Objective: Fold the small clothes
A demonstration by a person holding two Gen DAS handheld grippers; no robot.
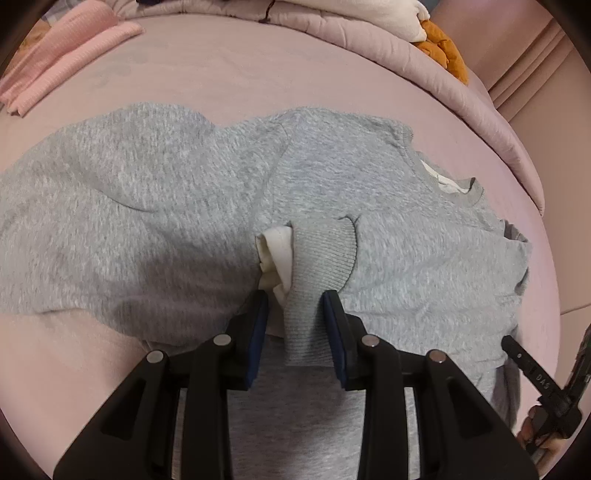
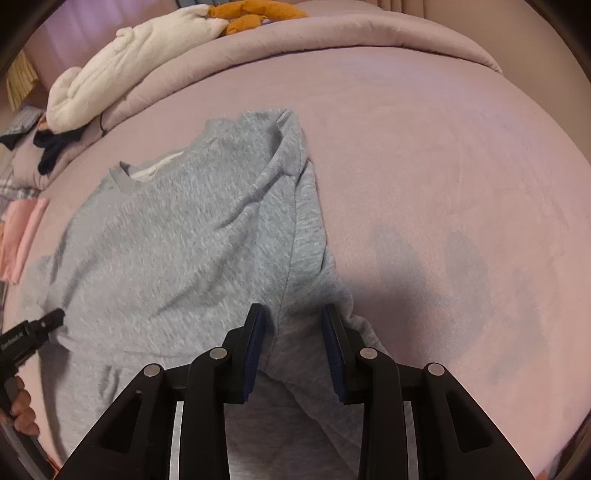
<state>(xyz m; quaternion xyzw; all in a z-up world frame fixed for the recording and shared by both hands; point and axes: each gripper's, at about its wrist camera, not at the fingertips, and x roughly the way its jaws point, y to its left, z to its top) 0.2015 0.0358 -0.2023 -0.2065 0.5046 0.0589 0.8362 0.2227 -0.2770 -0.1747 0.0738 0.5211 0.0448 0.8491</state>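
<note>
— While my left gripper (image 1: 295, 314) stands part open, the ribbed cuff (image 1: 321, 258) of the grey sweatshirt (image 1: 147, 221) sits loose between the blue pads; I see gaps on both sides, so nothing is pinched.

— Which way does the garment lie?

— Flat on the pink bedcover (image 1: 229, 66), long axis running across my left view: neckband (image 1: 458, 188) with its white label to the right, body spreading left. That sleeve is folded in over the chest, white lining showing at the cuff mouth.

— And your other tool?

— My right gripper (image 2: 293, 325) is part open too, straddling a raised fold along the sweatshirt's side seam (image 2: 291, 258). I cannot tell whether the pads press it.

— Any containers?

— None that I see. Folded pink cloth (image 1: 62, 55) lies beyond the sweatshirt, and white (image 2: 129, 59) and orange (image 2: 255, 13) items rest on the rolled quilt (image 2: 332, 40).
</note>
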